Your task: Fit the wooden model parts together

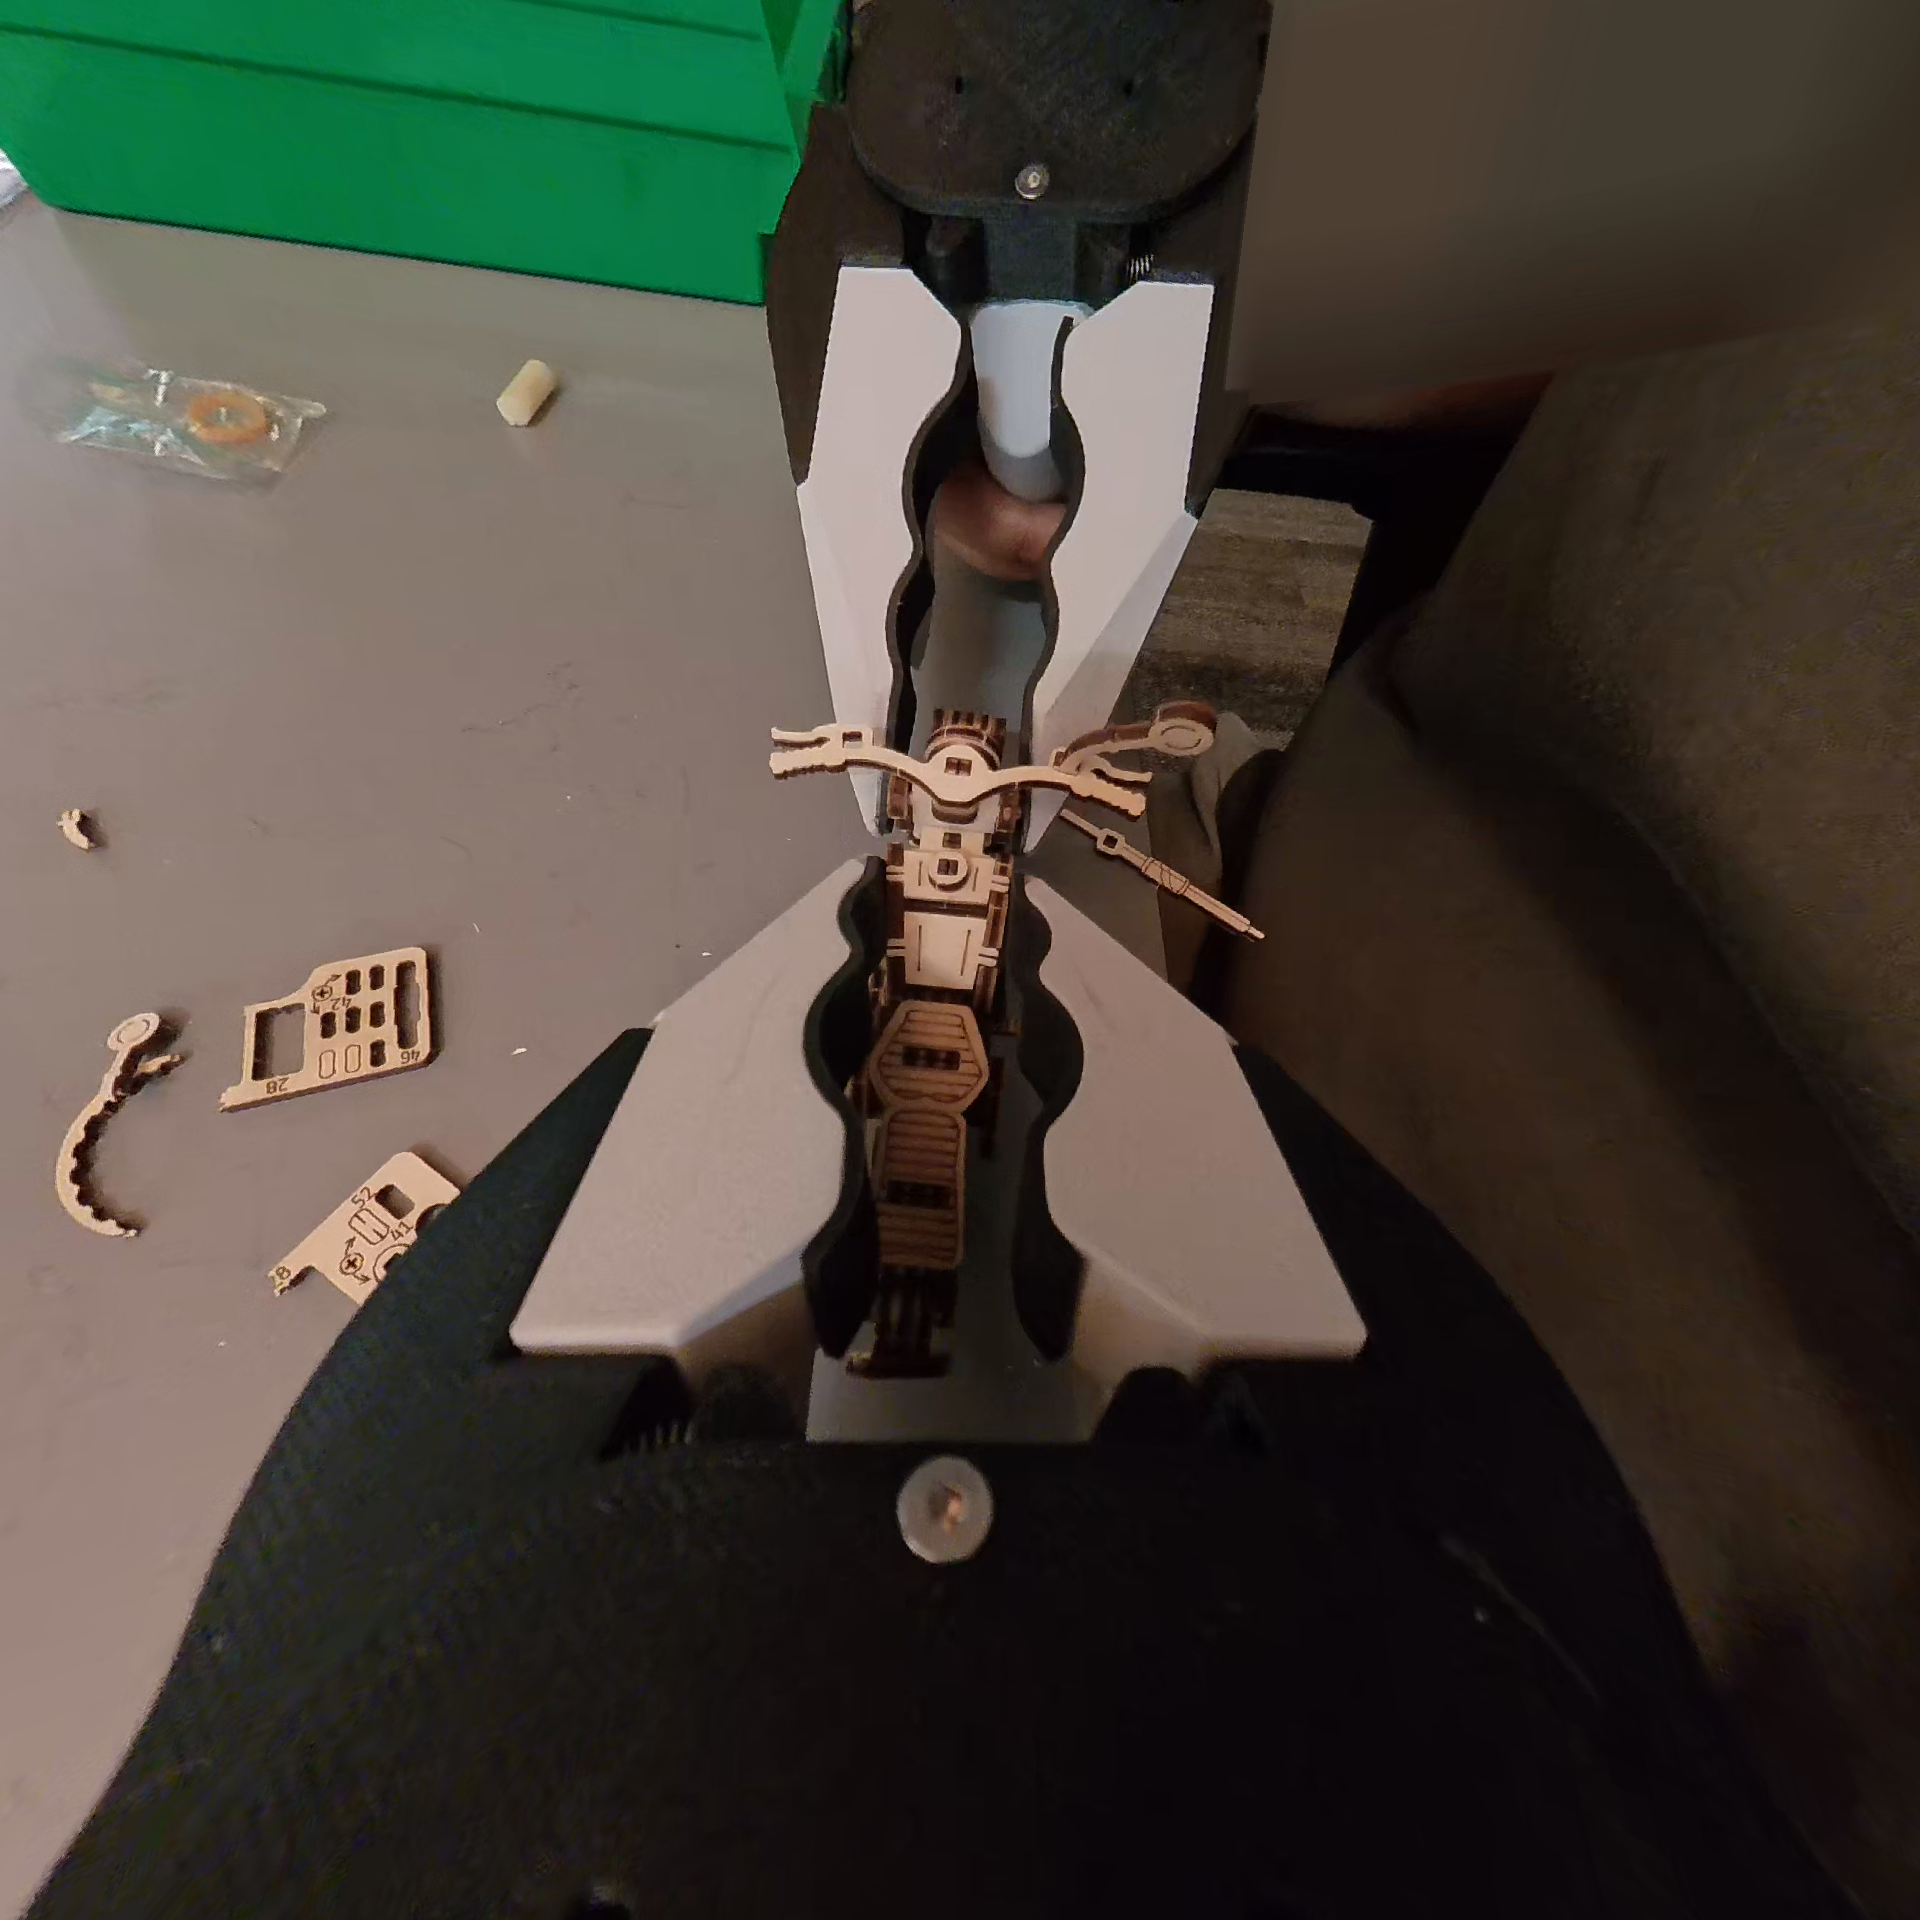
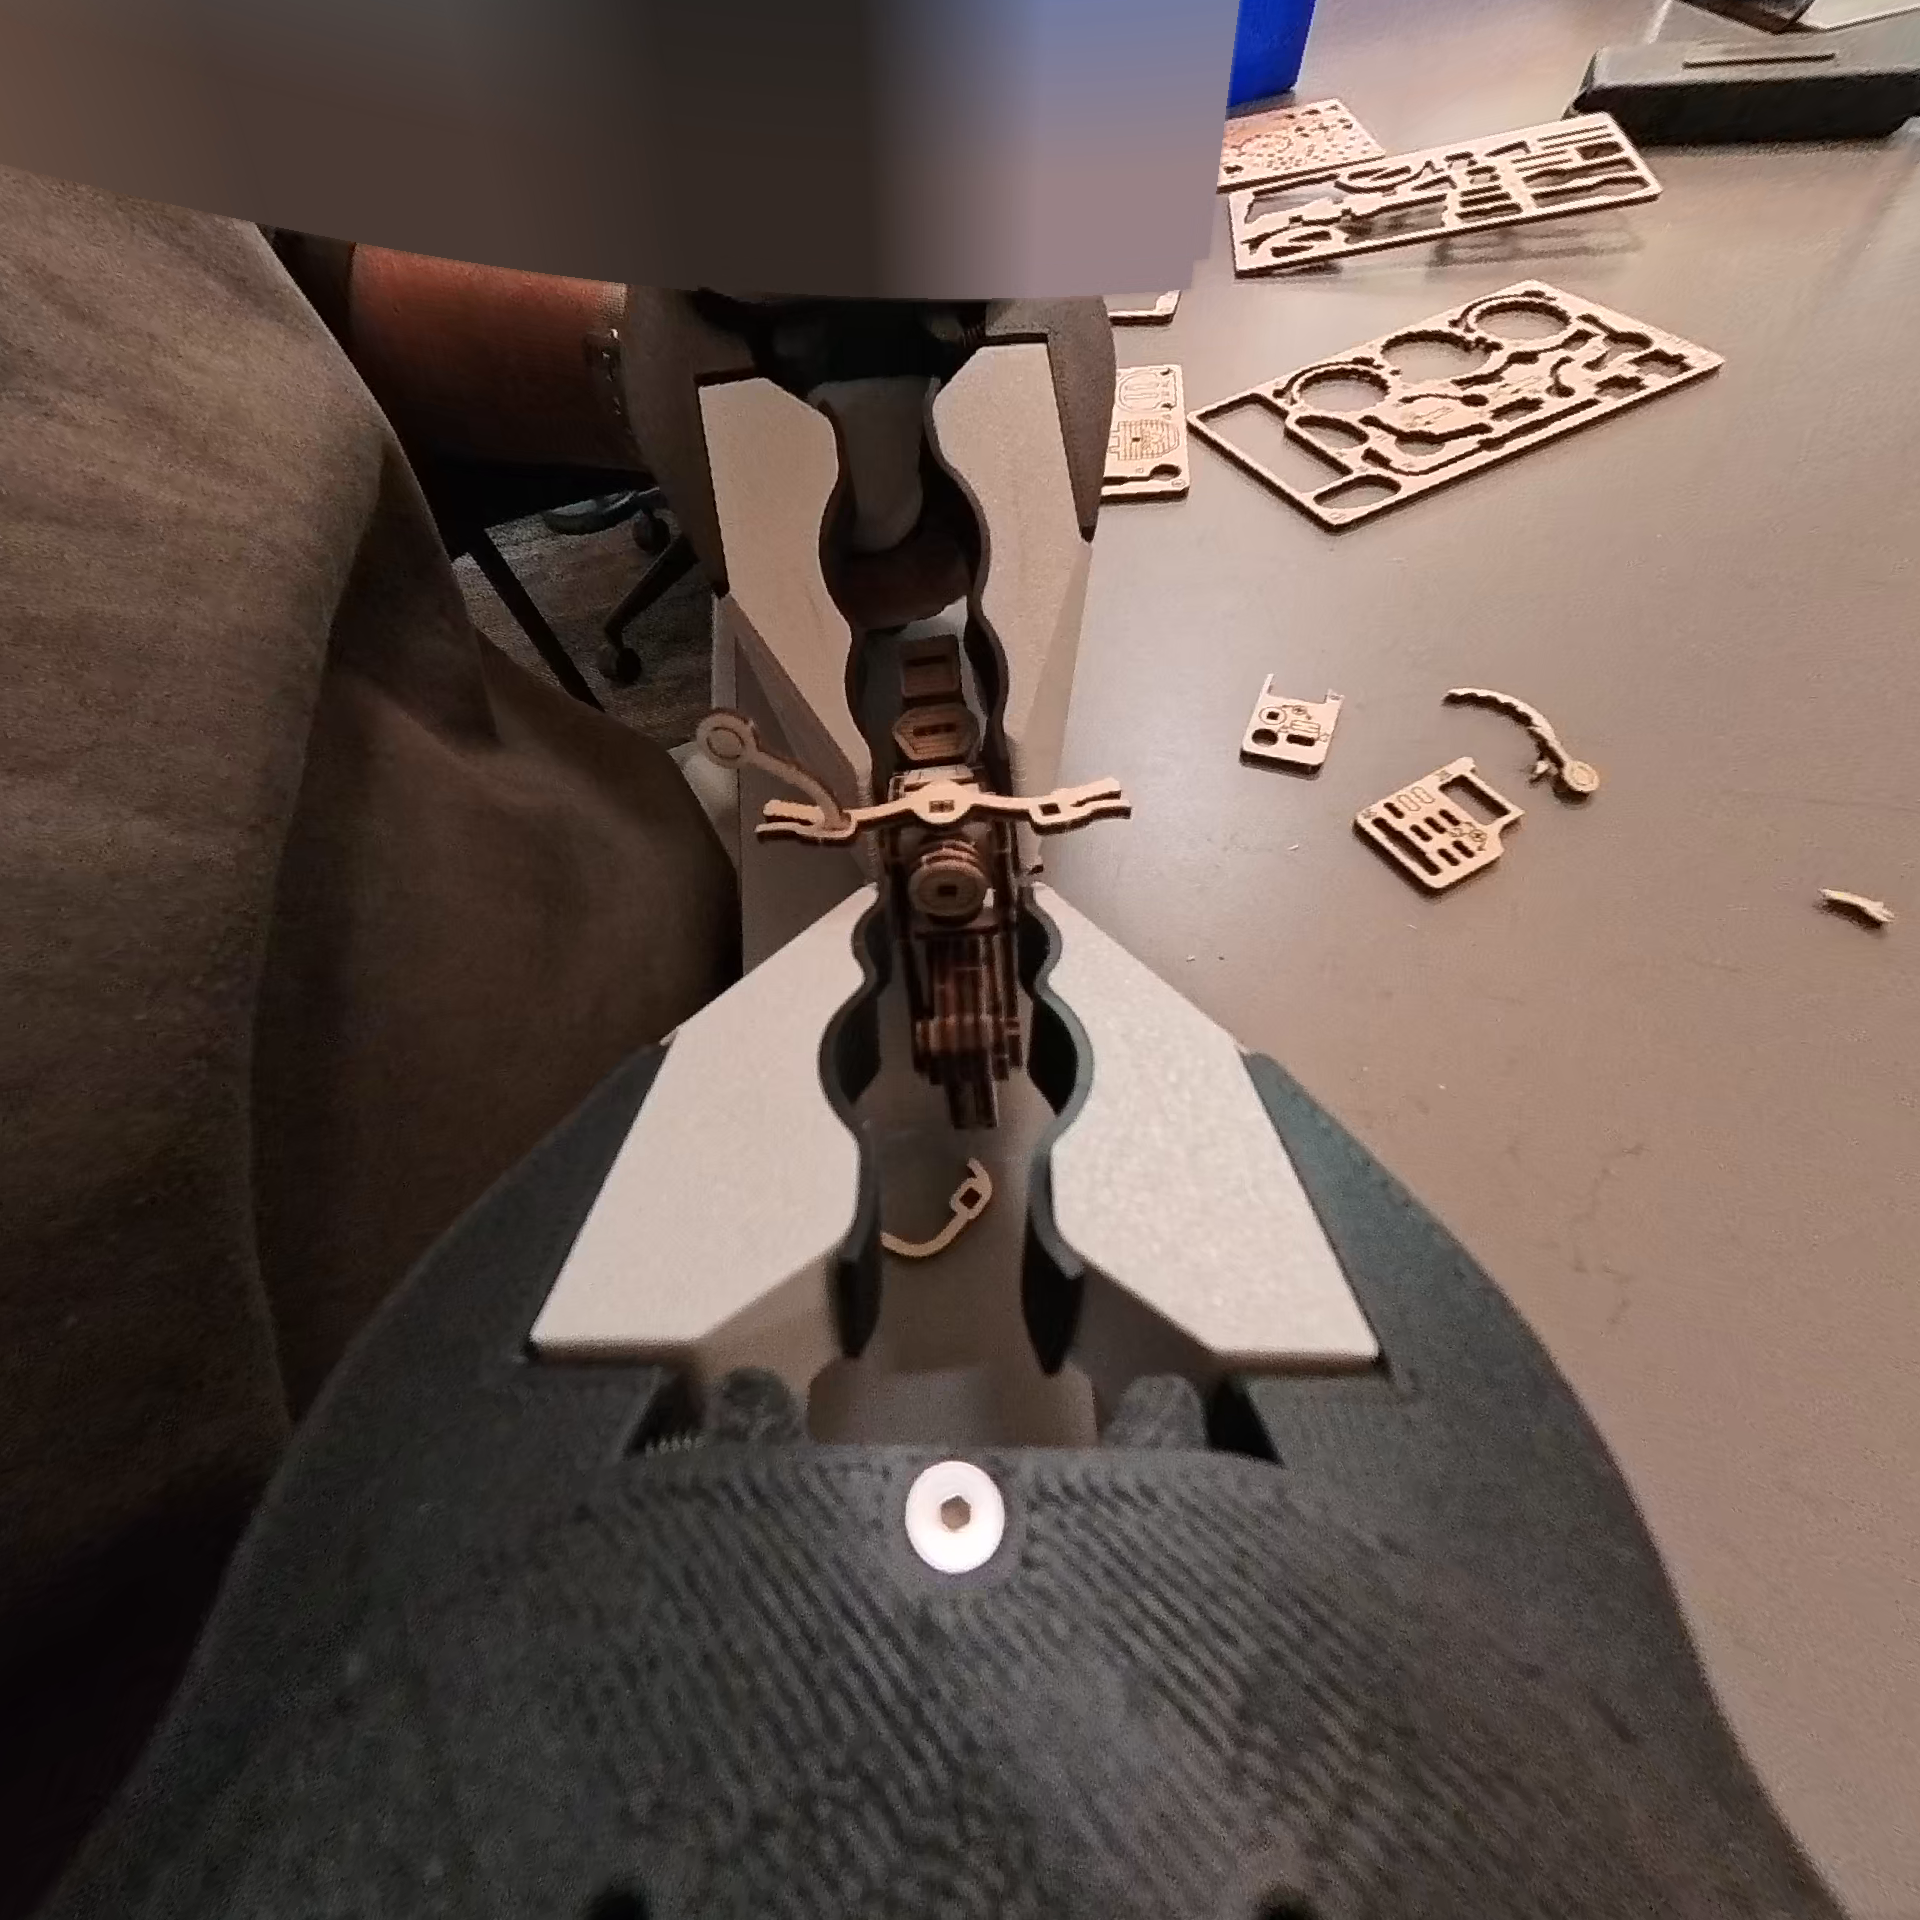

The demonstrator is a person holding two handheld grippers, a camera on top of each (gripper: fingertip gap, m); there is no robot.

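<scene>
Grippers: two, each with grey wedge fingers on a black body, meeting nose to nose over the table edge.
Left gripper (image 1: 943, 894): closed around the seat end of the pale laser-cut wooden motorcycle model (image 1: 940, 935).
Right gripper (image 2: 948, 914): clamped on the front end of the same model (image 2: 951, 883), just under the handlebar.
Model: one, held in the air between the two grippers, lengthwise along both; a handlebar crosses it, with one round mirror on a stalk (image 1: 1164, 732).
Loose wooden pieces: one curved toothed strip with a round end (image 1: 104, 1132), two small slotted offcut panels (image 1: 338, 1029) (image 1: 364, 1242), one tiny chip (image 1: 78, 828), all near each other on the table.
Punched-out wooden sheets: at least three large ones (image 2: 1455, 405) farther along the table.
Other items: one clear plastic bag of small hardware (image 1: 187, 421), one short cream-coloured cylinder (image 1: 528, 392).
Surface: a smooth grey-brown table (image 1: 468, 727).
Room: a green box (image 1: 416, 135) at the table's far end; a person's brown clothing (image 2: 260, 831) beside the edge.
</scene>
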